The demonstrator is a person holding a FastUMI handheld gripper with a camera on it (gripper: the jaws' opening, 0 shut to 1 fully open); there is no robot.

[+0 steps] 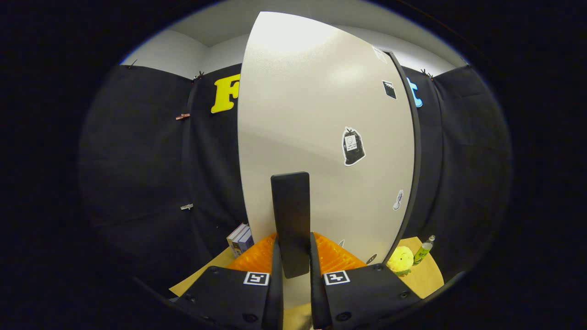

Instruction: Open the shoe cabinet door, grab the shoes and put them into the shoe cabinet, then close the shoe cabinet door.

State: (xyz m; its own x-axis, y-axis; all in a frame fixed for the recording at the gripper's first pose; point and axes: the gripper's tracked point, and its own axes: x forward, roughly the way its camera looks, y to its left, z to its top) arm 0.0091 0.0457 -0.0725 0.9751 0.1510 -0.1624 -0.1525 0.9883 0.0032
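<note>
Item: hand-held gripper [293, 268]. Fingers drawn in against both sides of a dark upright bar, judged to be the door handle [290, 220]; the handle is pinched between them and rises beyond their tips.

Item: shoe cabinet door [321, 137]. Pale, flat panel directly behind the handle, carrying several small stickers, the largest a black sack-shaped sticker [353, 146]. Long axis vertical; the handle's long axis runs parallel to it. The panel's face is turned towards the gripper, its dark edge seen at the gripper's right.

Item: wooden table surface [426, 275]. Seen past the door's right edge, bearing a yellow plush toy [400, 259] with a green bottle [423, 250] just beside it. Past the door's left edge a stack of books [240, 238] is seen.

Stage of task: whether the door is being opened or closed cannot be told. The cabinet interior is hidden, so whether the shoes are stored is not established.
</note>
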